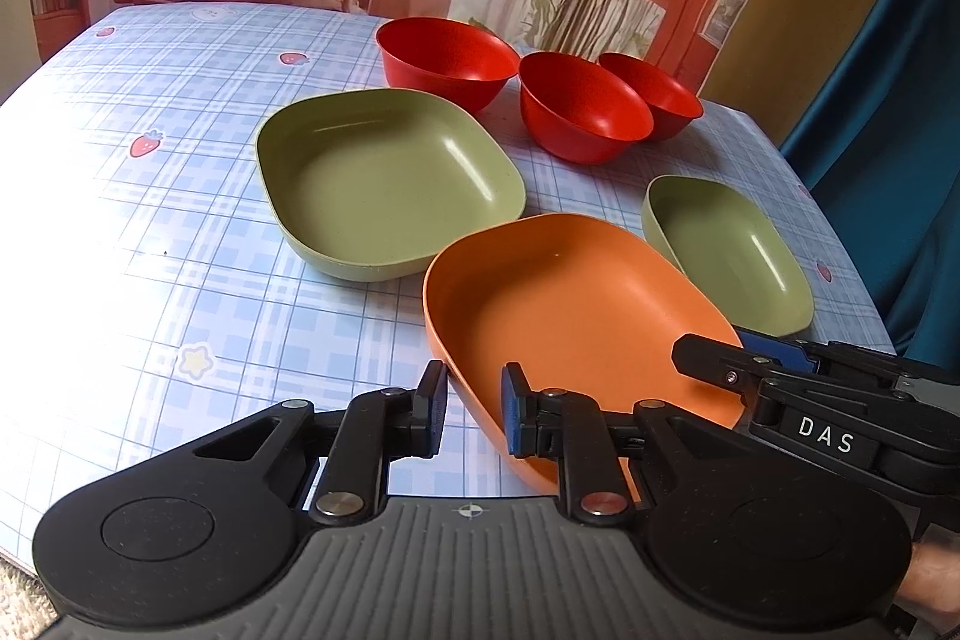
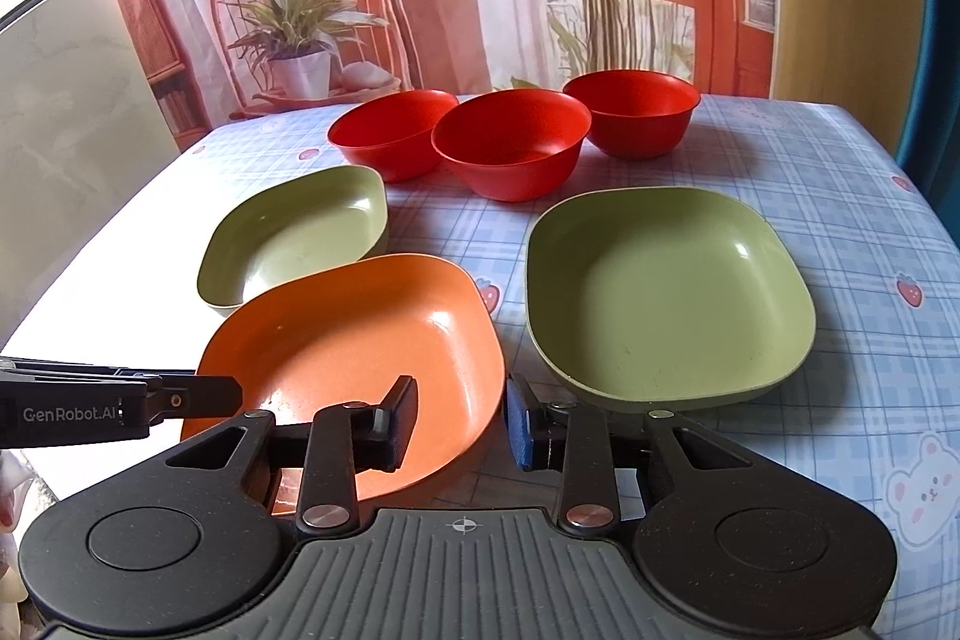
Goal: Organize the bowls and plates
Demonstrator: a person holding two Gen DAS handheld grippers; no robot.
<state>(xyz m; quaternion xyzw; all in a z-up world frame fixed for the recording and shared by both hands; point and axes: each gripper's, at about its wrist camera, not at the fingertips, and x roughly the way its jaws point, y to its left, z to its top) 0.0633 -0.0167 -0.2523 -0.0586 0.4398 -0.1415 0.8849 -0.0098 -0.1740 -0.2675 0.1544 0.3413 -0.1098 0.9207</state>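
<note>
Orange rounded-square plastic plate (image 1: 576, 304) sits at the near edge of the blue plaid tablecloth (image 1: 150, 232), between two green rounded-square plates: the left green plate (image 1: 384, 184) overlapped at its near corner, the right green plate (image 2: 666, 292) just beside. Three red plastic bowls (image 2: 510, 148) stand in a cluster behind them, unstacked.

Left gripper (image 1: 474, 409) straddles the orange plate's near-left rim, one finger outside the wall, one inside, jaws narrow; whether the pads actually pinch the rim cannot be told. Right gripper (image 2: 462, 415) straddles the near-right rim the same way, with clear gaps either side of the wall, so it is not yet clenched.

Handling judgement: the plate looks light, stiff and smooth, unlikely to break but slick under the pads. The raised rim wall is the only real hold; two opposite rim grips should keep it level. Likely step: lift it and nest it onto a green plate.
</note>
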